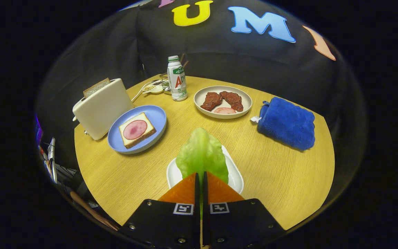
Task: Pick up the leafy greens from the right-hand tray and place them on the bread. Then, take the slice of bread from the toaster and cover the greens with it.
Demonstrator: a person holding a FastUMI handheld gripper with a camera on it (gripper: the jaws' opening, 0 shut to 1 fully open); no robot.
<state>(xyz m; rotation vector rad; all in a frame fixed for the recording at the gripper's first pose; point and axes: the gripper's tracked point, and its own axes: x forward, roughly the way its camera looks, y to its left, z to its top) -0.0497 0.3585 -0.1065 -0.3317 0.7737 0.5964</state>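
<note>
Gripper [200,176] with its two fingers pressed nearly together on the near end of the lettuce leaf [201,155], a thin green edge showing in the slit between them. The leaf stands up ahead of the fingertips, over the white tray [235,174] on the wooden table [275,166]; whether it has cleared the tray cannot be told. The step in hand appears to be the carry to the bread [136,130]. It is best done by keeping the fingers firmly closed, raising the leaf clear of the tray rim, and travelling forward and left until the leaf hangs over the slice, then lowering before release so that it settles flat. The bread, topped with a round slice of ham [135,129], lies on the blue plate [150,116]. Beside that plate, the toaster [102,109] holds the second slice [96,87], upright in its slot. A beige plate [244,98] carries two pieces of meat [222,100] and another slice of ham. Beyond: a bottle [177,79]; to the right, a blue towel [287,122].
</note>
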